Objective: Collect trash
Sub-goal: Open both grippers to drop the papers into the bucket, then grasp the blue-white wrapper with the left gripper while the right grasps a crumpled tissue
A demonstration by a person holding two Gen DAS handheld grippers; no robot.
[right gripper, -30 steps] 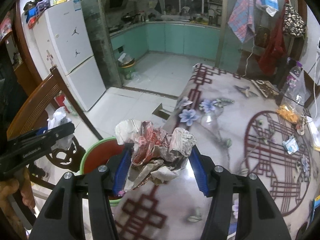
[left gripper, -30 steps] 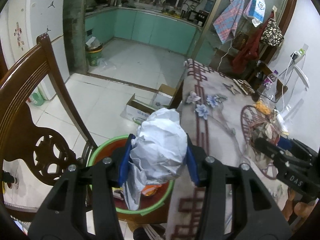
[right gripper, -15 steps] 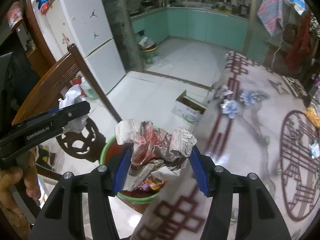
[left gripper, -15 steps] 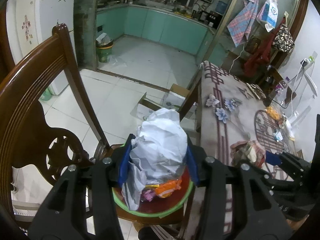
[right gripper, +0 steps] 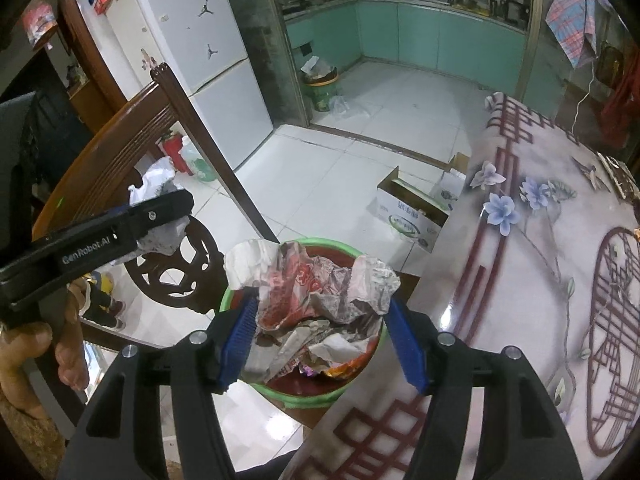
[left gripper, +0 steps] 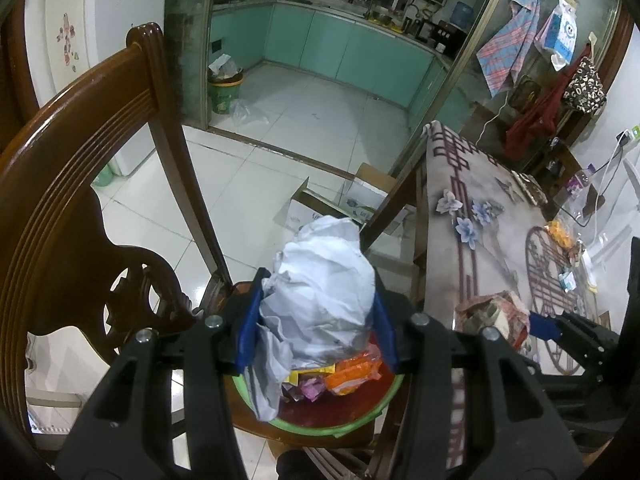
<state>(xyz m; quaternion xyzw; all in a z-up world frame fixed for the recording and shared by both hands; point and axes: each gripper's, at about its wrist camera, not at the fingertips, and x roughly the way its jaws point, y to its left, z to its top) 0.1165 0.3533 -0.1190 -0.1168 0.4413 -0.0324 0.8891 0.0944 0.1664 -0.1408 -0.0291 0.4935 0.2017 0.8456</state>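
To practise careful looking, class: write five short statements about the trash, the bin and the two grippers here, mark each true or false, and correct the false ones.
1. The left gripper holds a white crumpled wad. True.
2. The bin has a blue rim. False: the rim is green.
3. The bin is empty. False: coloured wrappers lie inside it.
4. The right gripper has red-printed crumpled paper between its fingers. True; the fingers are opening.
5. The cardboard box stands on the table. False: it is on the floor tiles.
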